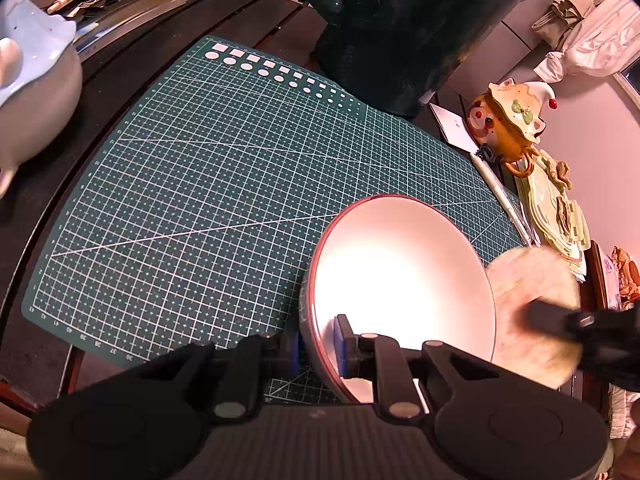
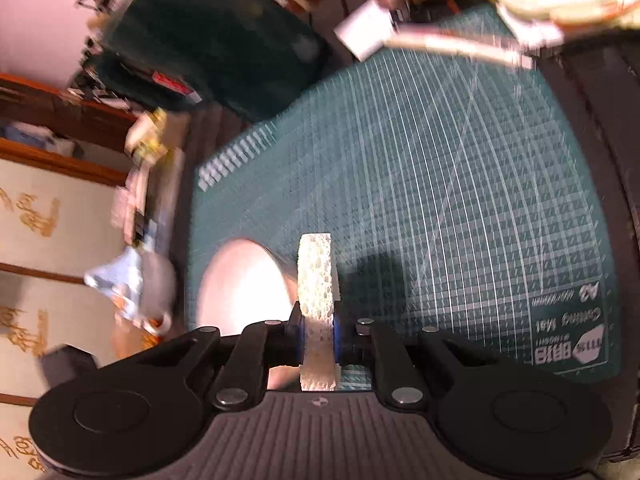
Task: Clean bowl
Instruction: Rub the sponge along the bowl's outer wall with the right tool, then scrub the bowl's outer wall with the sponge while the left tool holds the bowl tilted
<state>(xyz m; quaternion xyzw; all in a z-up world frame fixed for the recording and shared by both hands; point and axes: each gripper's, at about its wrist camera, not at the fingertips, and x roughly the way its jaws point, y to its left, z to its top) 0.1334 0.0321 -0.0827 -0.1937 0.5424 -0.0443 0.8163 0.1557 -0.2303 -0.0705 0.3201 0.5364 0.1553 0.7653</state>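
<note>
A white bowl (image 1: 400, 280) with a dark red rim stands tilted on its side over the green cutting mat (image 1: 208, 184). My left gripper (image 1: 320, 346) is shut on the bowl's near rim, one finger inside and one outside. My right gripper (image 2: 319, 340) is shut on a round pale sponge pad (image 2: 317, 276), seen edge-on. In the left wrist view the sponge (image 1: 532, 312) is blurred and sits at the bowl's right rim. The bowl (image 2: 240, 284) shows blurred to the left of the sponge in the right wrist view.
A tall dark green kettle (image 1: 408, 28) stands at the mat's far edge. A grey pot with a blue lid (image 1: 36, 88) is at the left. A bear-shaped ceramic jar (image 1: 508, 120), stacked plates (image 1: 560, 208) and a pen (image 1: 504, 196) lie along the right edge.
</note>
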